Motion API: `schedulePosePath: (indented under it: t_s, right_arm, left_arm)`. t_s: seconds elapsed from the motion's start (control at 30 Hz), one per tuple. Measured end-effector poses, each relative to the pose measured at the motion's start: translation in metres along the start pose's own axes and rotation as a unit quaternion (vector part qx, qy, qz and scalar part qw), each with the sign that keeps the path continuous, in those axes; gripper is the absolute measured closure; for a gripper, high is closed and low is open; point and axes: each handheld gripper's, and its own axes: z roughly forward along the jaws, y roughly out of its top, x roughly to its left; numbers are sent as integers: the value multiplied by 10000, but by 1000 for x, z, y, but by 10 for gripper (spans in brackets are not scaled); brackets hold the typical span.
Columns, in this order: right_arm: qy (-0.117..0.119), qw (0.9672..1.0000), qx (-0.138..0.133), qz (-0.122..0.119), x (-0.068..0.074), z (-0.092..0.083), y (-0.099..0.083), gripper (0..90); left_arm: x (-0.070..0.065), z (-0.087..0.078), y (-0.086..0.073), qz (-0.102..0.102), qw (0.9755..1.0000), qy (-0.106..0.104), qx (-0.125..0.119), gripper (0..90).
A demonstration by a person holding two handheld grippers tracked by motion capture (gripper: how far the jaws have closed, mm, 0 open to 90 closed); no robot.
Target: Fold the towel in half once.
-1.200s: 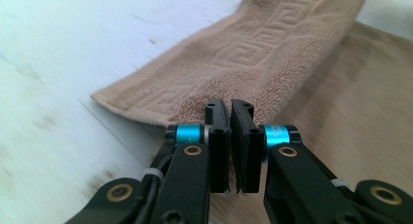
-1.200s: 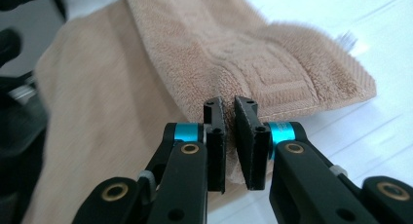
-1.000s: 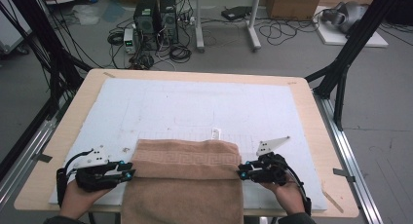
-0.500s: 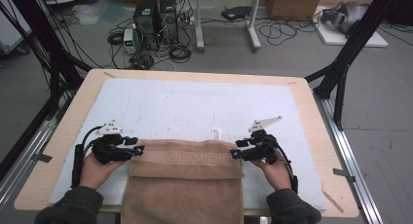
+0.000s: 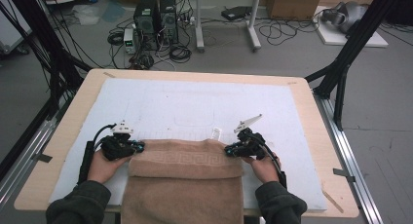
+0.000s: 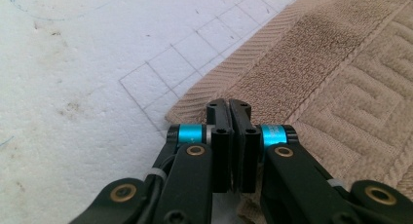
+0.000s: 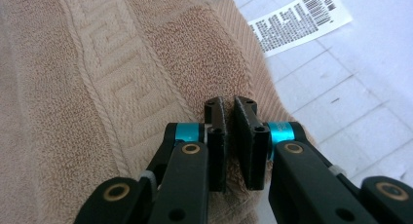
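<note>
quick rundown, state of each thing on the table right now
towel: folded, flat, near end hanging over the table edge
left hand-held gripper: just closed, shut on the towel's left far corner
right hand-held gripper: just closed, shut on the towel's right far corner
tag: lying flat on the mat, printed side up
mat: flat, covers the tabletop

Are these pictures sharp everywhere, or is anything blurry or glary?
High view: soft, even light, slightly grainy, no glare on the white mat. Left gripper view: the towel weave is crisp, the near jaws softer. Right gripper view: the label is bright but its print stays unreadable.
</note>
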Motion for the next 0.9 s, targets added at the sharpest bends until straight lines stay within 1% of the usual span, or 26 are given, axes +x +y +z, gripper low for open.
schedulePosePath:
  t_s: [0.07, 0.17, 0.23, 0.3, 0.33, 0.37, 0.47, 0.5, 0.57, 0.6, 0.67, 0.73, 0.8, 0.83, 0.9]
  right_arm:
    - [-1, 10000, -39, 17, 0, -2, 0, 843]
    - [-28, 9999, -149, -8, 2, -7, -1, 845]
    - [-23, 9996, -267, -6, 2, -12, -1, 844]
    - [47, 9993, -359, -3, 3, -17, -1, 844]
    - [73, 9991, -407, -49, 4, -20, -1, 844]
    - [74, 9990, -430, -83, 6, -23, 0, 844]
    - [57, 9983, -555, -188, 14, -35, 1, 844]
    - [48, 9979, -601, -242, 17, -39, 1, 844]
    - [1, 9972, -668, -338, 24, -46, 1, 844]
    - [10, 9974, -631, -358, 26, -48, 1, 844]
    - [-57, 9971, -625, -438, 30, -51, 0, 844]
    - [-13, 9967, -679, -438, 33, -54, 0, 844]
    - [28, 9958, -766, -495, 38, -58, 0, 844]
    - [31, 9953, -822, -504, 42, -61, -1, 843]
    - [53, 9942, -882, -617, 51, -67, -4, 842]
  left_arm:
    - [1, -3, 0, -22, 10000, -19, -39, 885]
    - [0, -11, 1, -50, 9997, -28, -224, 888]
    - [0, -16, 2, -86, 9993, -53, -363, 888]
    - [-1, -23, 2, -78, 9987, -64, -492, 888]
    - [-3, -25, 2, -101, 9982, -88, -592, 888]
    - [-5, -29, 2, -66, 9976, -128, -672, 888]
    - [-13, -40, 2, -39, 9959, -150, -887, 888]
    - [-15, -44, 1, 1, 9956, -133, -925, 888]
    - [-16, -50, 0, 24, 9953, -133, -958, 888]
    - [-16, -52, 0, 2, 9951, -143, -976, 888]
    - [-16, -55, 0, -6, 9950, -153, -985, 889]
    - [-18, -58, 0, 17, 9947, -185, -1016, 890]
    - [-24, -63, -1, 60, 9938, -210, -1092, 893]
    - [-28, -67, -2, 112, 9933, -186, -1136, 893]
    - [-37, -75, -8, 181, 9922, -146, -1228, 892]
